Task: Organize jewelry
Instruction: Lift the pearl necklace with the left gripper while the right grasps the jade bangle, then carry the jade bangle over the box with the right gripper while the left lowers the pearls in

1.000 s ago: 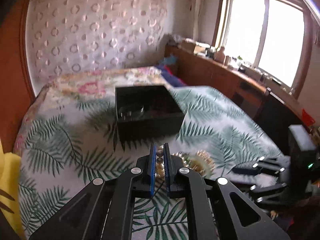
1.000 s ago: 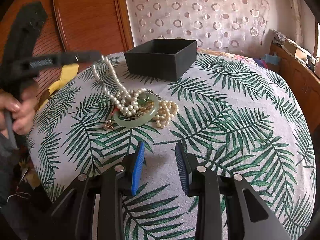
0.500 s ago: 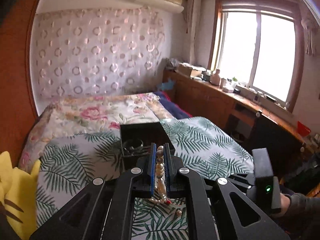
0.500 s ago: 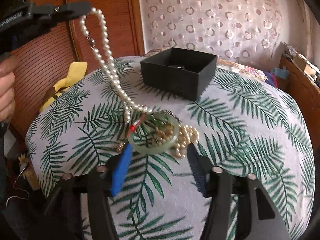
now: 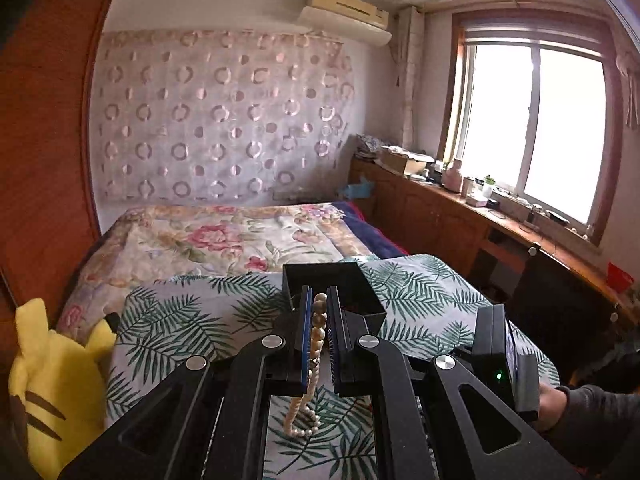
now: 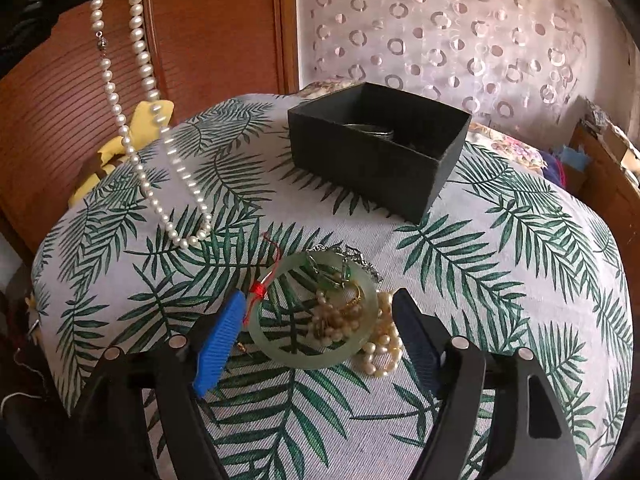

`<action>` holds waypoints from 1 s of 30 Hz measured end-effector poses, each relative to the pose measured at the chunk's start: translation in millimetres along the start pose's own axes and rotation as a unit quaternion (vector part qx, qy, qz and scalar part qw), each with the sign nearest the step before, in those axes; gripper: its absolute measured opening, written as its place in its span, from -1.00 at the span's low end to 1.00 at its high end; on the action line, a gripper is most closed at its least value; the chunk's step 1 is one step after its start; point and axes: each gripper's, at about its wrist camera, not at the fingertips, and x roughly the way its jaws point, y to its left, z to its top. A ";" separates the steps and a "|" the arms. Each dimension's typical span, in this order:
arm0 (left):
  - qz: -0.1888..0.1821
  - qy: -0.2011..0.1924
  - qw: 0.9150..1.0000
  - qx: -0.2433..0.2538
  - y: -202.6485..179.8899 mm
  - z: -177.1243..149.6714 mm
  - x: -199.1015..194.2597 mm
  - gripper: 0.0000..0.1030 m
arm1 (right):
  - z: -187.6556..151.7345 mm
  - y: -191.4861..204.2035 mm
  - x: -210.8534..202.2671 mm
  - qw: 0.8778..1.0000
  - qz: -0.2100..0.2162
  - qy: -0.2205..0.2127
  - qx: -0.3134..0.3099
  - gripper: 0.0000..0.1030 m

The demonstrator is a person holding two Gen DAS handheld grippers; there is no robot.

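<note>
Covering the table, leaf-print cloth [image 6: 500, 264]; left gripper [image 5: 319, 312] pinches pearl necklace [image 6: 136, 120], right gripper [image 6: 316, 320] gapes.

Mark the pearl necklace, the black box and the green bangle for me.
pearl necklace [image 6: 116, 104]: right wrist view, on the hanging strand's left side.
black box [image 6: 360, 164]: right wrist view, on its near side wall.
green bangle [image 6: 304, 360]: right wrist view, on the ring's near edge.

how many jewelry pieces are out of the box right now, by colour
White: 1, the pearl necklace held up by the left gripper.
Green: 1, the jade bangle.
Cream: 1, the bead strand.
Silver: 1, the chain.
Total: 4, small tangled pieces uncounted.
</note>
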 end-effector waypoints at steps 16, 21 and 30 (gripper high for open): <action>0.005 0.016 1.000 -0.016 15.6 -22.7 9.5 -0.88 | 8.5 9.9 13.6 0.999 -0.016 0.026 -0.045 0.44; 0.006 0.019 1.000 -0.021 17.0 -23.8 11.5 -0.88 | 10.8 8.9 4.0 0.999 0.006 0.017 -0.033 0.43; 0.010 0.021 0.999 -0.023 21.3 -28.5 14.0 -0.88 | 27.5 14.1 -35.4 0.999 0.029 -0.032 -0.029 0.44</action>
